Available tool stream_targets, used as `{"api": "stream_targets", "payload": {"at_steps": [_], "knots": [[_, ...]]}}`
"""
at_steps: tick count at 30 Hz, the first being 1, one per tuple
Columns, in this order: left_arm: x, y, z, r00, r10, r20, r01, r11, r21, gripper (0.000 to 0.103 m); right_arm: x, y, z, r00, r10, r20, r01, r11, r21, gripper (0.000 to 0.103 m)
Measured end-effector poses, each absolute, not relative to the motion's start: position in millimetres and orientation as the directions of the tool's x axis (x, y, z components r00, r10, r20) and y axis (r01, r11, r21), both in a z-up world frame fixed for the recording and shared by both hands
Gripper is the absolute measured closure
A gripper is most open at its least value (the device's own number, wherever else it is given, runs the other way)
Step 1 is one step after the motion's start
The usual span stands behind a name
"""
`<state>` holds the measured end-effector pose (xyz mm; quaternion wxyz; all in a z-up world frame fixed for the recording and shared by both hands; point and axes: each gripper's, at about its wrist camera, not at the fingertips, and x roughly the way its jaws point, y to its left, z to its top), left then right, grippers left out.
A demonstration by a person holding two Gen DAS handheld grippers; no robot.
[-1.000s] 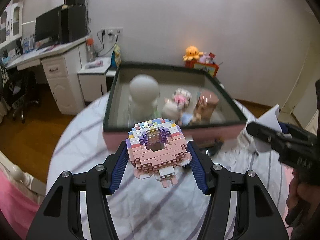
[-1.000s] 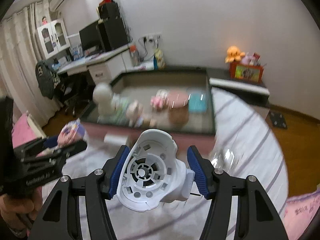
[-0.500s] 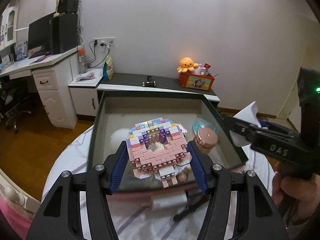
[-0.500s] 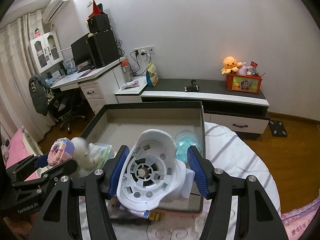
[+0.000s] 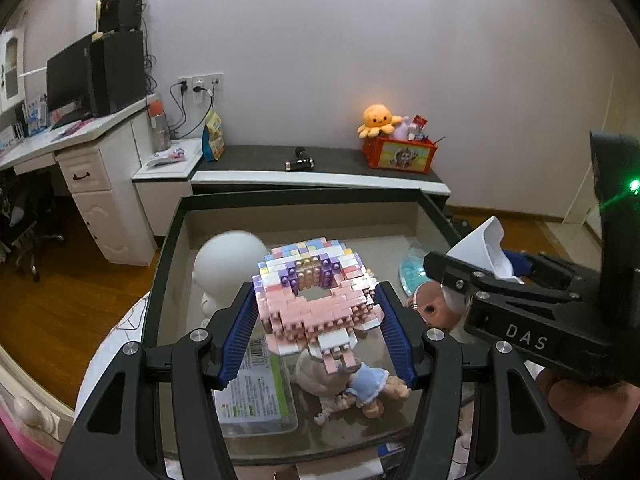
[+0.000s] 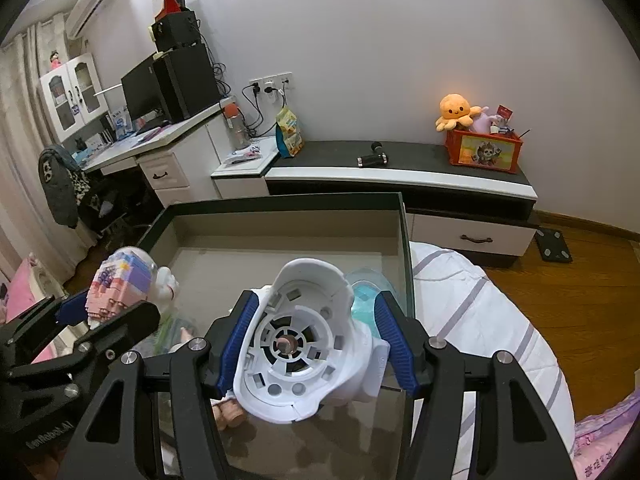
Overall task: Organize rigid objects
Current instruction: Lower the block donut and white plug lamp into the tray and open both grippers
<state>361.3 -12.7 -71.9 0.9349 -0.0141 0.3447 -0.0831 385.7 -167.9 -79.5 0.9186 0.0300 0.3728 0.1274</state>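
Box [image 5: 168, 264] already holds several toys. Left gripper [image 5: 316, 332] jaws clamp a brick model [image 5: 316, 292], right gripper [image 6: 316, 340] jaws clamp a white part [image 6: 296, 340], both over it, unplaced.

Domestic bedroom/study: far left a white desk [image 6: 160, 148] with monitor [image 6: 140, 94] and wall air conditioner [image 6: 92, 2], far right a low cabinet [image 6: 400, 184] bearing a plush octopus [image 6: 456, 112], near right striped bedding [image 6: 480, 312], wood floor [image 6: 580, 300].
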Motion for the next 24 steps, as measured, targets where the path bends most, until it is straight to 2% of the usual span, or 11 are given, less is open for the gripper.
{"api": "stream_targets", "payload": {"at_steps": [1, 2, 4, 5, 8, 13, 24], "knots": [[362.1, -14.0, -71.9, 0.751, -0.158, -0.641, 0.143, 0.987, -0.076, 0.035, 386.5, -167.7, -79.5, 0.692, 0.253, -0.676, -0.212, 0.966, 0.146, 0.041], [361.7, -13.9, -71.4, 0.756, -0.151, -0.637, 0.138, 0.988, -0.070, 0.024, 387.1, -167.2, -78.9, 0.694, 0.251, -0.675, -0.212, 0.967, 0.141, 0.039], [359.7, -12.6, -68.6, 0.773, -0.125, -0.622, 0.114, 0.992, -0.057, 0.011, 386.8, -167.5, -77.8, 0.705, 0.235, -0.669, -0.203, 0.971, 0.126, 0.022], [358.4, -11.2, -67.0, 0.779, -0.118, -0.616, 0.108, 0.993, -0.054, 0.006, 386.8, -168.0, -77.2, 0.709, 0.228, -0.668, -0.198, 0.973, 0.121, 0.021], [353.7, -6.8, -62.4, 0.793, -0.102, -0.601, 0.095, 0.995, -0.043, 0.001, 384.5, -168.6, -76.3, 0.711, 0.215, -0.670, -0.183, 0.976, 0.119, 0.018], [340.8, -1.7, -55.3, 0.803, -0.084, -0.590, 0.073, 0.996, -0.044, 0.000, 378.2, -171.3, -70.3, 0.728, 0.161, -0.667, -0.120, 0.987, 0.108, 0.015], [294.0, 14.6, -38.4, 0.825, -0.074, -0.561, 0.043, 0.997, -0.068, 0.000, 338.7, -174.6, -45.6, 0.762, 0.147, -0.630, -0.105, 0.989, 0.104, 0.015]]}}
